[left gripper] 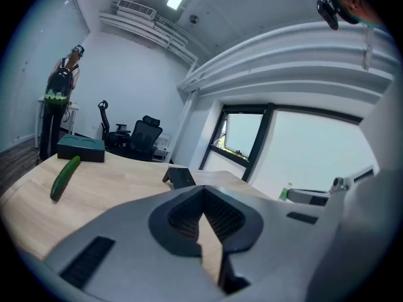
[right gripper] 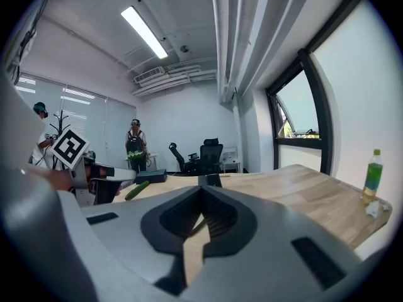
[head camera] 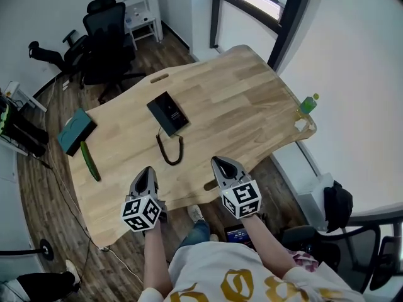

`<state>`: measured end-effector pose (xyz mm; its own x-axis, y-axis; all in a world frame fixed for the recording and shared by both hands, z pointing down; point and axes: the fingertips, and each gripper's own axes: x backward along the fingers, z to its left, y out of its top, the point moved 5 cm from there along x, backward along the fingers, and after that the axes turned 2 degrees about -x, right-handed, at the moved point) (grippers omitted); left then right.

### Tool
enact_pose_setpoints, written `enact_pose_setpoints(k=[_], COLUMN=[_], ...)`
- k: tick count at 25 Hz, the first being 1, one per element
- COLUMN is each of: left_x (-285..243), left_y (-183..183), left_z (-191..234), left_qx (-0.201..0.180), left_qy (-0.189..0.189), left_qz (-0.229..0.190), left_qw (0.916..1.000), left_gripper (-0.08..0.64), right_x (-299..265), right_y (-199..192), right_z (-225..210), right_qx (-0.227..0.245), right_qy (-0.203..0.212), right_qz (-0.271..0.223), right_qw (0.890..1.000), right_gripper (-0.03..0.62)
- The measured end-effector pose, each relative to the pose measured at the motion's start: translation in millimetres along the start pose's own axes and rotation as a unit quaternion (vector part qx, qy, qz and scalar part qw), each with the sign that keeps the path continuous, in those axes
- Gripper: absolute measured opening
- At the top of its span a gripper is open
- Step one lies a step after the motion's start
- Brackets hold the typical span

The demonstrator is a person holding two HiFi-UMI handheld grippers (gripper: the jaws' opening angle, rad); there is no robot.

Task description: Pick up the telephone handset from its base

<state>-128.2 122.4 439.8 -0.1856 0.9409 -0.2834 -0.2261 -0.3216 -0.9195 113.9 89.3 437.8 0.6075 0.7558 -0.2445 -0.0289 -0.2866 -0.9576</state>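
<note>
Closest to us is the person's pale shirt [head camera: 208, 266] with yellow print, and just past it are the two grippers in the person's hands. We see the left gripper [head camera: 147, 169] with its jaws together and nothing between them; its own view shows the ribbed pads meeting at the tip. The right gripper [head camera: 218, 161] looks the same, with its jaws together and empty. Both hang over the near edge of the wooden bench [head camera: 252, 106], side by side and apart from each other.

The telephone [head camera: 168, 113] lies flat on the bench ahead of both pairs of jaws and well clear of them. It sits in the lane between the two grippers, a little nearer the left one's line. We cannot tell the handset from the base in any view. The coiled cord [head camera: 170, 148] loops back from the telephone toward the jaws and ends short of them.

To the left of the left jaws a cucumber [head camera: 90, 161] lies on the bench, and beyond it a teal box [head camera: 76, 131]. Far to the right of the right jaws a green bottle [head camera: 308, 104] stands upright at the bench's edge. A black office chair [head camera: 107, 36] stands on the floor beyond the bench.
</note>
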Motion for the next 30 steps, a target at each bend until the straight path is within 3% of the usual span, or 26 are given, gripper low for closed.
enact_pose_setpoints(k=[7,12,23,30], left_x=[-76,-116,-152,-159], left_y=[22,37,63,67], left_z=[36,49,57,62], left_qx=[0.012,0.017,0.026,0.03], left_qy=[-0.001,-0.027,-0.041,-0.028], left_qz=[0.018,0.014,-0.003,-0.01], left_qw=[0.9998,0.9994,0.9988,0.9991], left_gripper=[0.006,0.006,0.006,0.006], right_x=[-83,-125,-147,-166], right_y=[19,28,41,46], right_z=[-32,-37,-48,-49], right_qx=[-0.008,-0.001,0.0,0.006], right_qy=[-0.008,-0.003,-0.015,0.006], right_qz=[0.016,0.026,0.024,0.017], right_qw=[1.0,1.0,1.0,1.0], right_gripper=[0.005,0.005,0.005,0.005])
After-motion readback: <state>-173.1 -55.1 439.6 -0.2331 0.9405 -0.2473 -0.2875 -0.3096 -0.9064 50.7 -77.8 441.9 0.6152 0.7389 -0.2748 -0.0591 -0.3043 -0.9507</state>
